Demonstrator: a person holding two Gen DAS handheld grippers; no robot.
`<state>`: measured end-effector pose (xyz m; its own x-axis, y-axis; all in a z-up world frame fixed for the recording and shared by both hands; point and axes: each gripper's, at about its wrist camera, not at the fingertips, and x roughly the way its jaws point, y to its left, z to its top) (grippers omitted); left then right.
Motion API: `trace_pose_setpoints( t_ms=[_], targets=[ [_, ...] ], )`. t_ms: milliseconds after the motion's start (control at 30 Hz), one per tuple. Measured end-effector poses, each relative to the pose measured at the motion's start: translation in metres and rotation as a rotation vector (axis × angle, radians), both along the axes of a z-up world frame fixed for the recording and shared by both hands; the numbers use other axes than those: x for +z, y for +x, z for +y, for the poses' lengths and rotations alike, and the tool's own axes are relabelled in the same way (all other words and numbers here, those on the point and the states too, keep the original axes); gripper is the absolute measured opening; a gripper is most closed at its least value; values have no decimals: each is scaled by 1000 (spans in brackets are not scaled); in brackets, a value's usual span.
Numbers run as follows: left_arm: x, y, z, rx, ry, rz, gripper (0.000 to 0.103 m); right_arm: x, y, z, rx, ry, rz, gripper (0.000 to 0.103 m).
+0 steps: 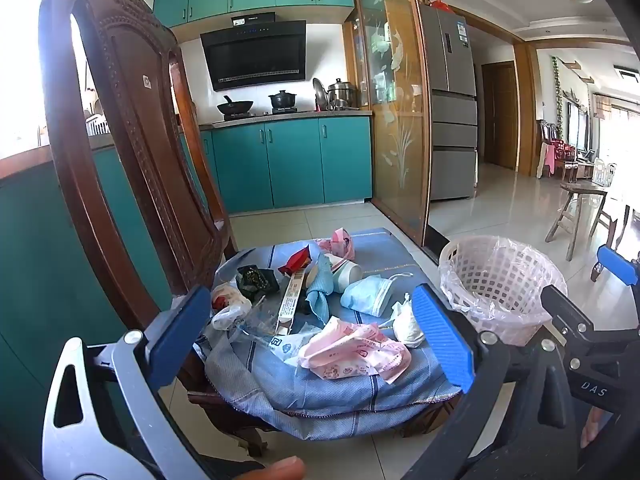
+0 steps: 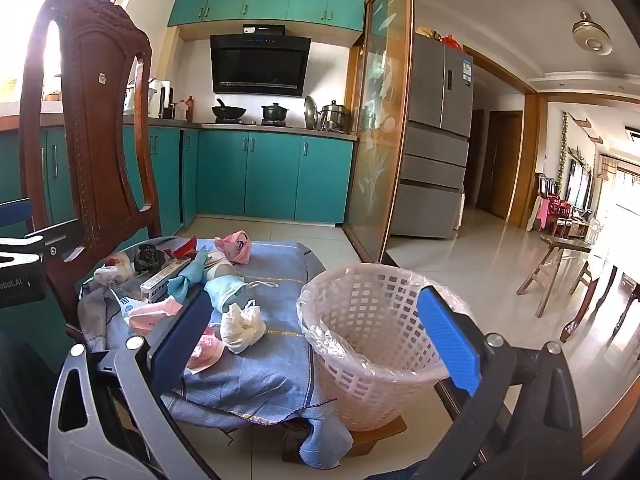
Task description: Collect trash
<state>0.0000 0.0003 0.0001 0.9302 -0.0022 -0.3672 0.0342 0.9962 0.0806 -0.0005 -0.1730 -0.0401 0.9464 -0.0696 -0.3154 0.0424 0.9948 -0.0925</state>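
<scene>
Blue cloth (image 1: 344, 392): pink wrapper (image 1: 356, 354) between open left gripper (image 1: 316, 336) fingers.

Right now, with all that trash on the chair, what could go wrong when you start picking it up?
The basket sits at the chair's edge beside the blue cloth, so a bump from the right gripper might tip it off. The trash lies tangled: grabbing the pink wrapper with the left gripper could drag the clear plastic next to it or pinch the loose cloth and pull everything.
</scene>
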Motion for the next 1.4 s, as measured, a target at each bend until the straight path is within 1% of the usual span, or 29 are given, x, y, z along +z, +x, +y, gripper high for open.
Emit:
trace_pose_setpoints(
  t_ms=[733,867,1400],
  targets=[
    [-2,-2,-2,4,-4,10,100,-1,0,5,2,-8,-1,100],
    [-9,0,1,5,-5,8,100,0,0,3,1,-7,-3,100],
    [-6,0,2,5,-9,16,100,1,-1,7,4,-7,-6,100]
  ],
)
